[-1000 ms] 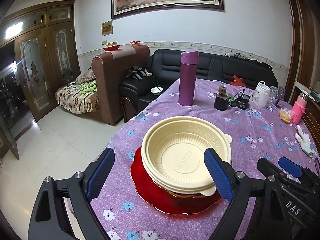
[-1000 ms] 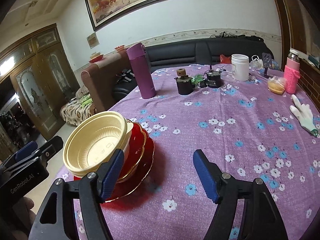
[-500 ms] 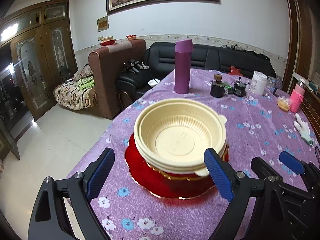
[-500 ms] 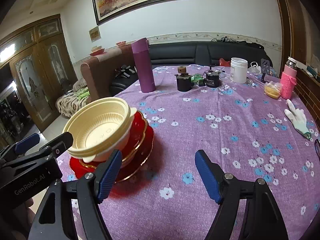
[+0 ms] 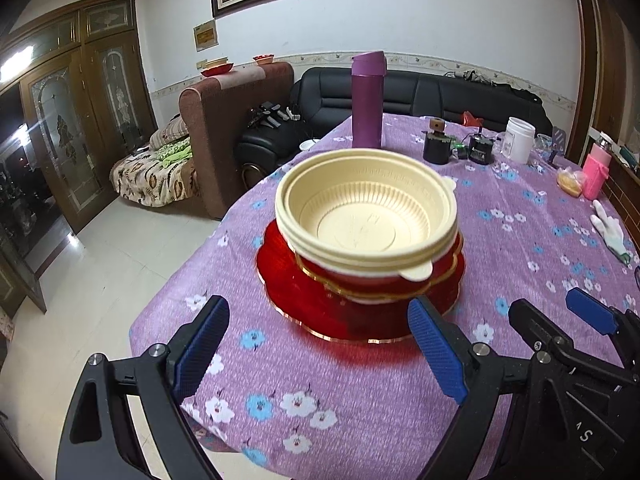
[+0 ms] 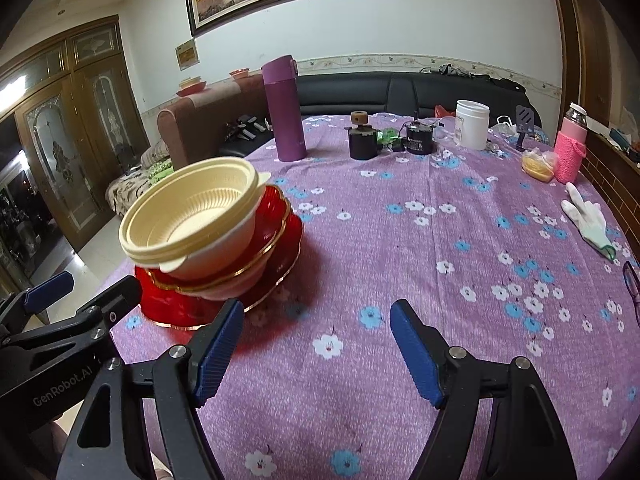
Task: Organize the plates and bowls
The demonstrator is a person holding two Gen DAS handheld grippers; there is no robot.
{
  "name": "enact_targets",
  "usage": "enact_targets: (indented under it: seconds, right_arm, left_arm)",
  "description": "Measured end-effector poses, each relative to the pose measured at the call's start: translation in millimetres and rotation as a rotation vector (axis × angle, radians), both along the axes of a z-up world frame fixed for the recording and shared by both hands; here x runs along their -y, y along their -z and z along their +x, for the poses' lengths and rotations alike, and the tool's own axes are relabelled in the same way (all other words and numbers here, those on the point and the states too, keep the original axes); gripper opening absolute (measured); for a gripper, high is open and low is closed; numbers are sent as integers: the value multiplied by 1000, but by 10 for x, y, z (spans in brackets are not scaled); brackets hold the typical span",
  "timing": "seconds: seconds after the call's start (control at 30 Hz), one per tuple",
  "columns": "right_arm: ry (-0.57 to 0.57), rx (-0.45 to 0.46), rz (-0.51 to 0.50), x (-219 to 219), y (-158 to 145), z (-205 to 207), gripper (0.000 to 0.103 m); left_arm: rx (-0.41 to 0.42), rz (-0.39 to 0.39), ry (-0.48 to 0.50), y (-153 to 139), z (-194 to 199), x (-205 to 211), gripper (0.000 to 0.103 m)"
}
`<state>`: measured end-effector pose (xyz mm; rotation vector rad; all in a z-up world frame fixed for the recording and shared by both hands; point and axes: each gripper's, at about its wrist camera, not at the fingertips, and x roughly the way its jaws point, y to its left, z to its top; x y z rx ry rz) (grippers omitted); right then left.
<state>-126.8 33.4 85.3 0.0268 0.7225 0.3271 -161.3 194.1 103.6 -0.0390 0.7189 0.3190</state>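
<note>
A stack of cream plastic bowls (image 5: 366, 216) sits inside a red gold-rimmed bowl (image 5: 440, 272) on a red plate (image 5: 304, 300), near the table's left edge. The stack also shows in the right wrist view (image 6: 192, 216), resting on the red plate (image 6: 280, 264). My left gripper (image 5: 316, 344) is open and empty, just in front of the plate. My right gripper (image 6: 316, 348) is open and empty, over the cloth to the right of the stack. The left gripper's body shows at the right wrist view's lower left.
The round table has a purple flowered cloth (image 6: 440, 280). At the back stand a purple flask (image 6: 284, 108), a black jar (image 6: 362, 140), a white jar (image 6: 472, 124) and a pink bottle (image 6: 572, 148). A white glove (image 6: 588, 220) lies at the right. Sofas stand behind.
Both grippers have drawn back from the stack and sit lower. The bowls and plate have not moved. Both stay open.
</note>
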Motion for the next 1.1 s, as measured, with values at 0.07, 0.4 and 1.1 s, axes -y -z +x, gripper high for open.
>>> enact_targets:
  seconds: [0.07, 0.4, 1.1]
  right_arm:
    - [2, -2, -7, -10, 16, -49, 80]
    - [3, 13, -26, -20, 33, -253, 80]
    - [9, 49, -21, -12, -8, -367, 81]
  left_arm:
    - [-5, 0, -2, 23, -34, 11, 91]
    - [-18, 0, -19, 74, -172, 19, 91]
    - [-2, -22, -29, 73, -239, 4, 91]
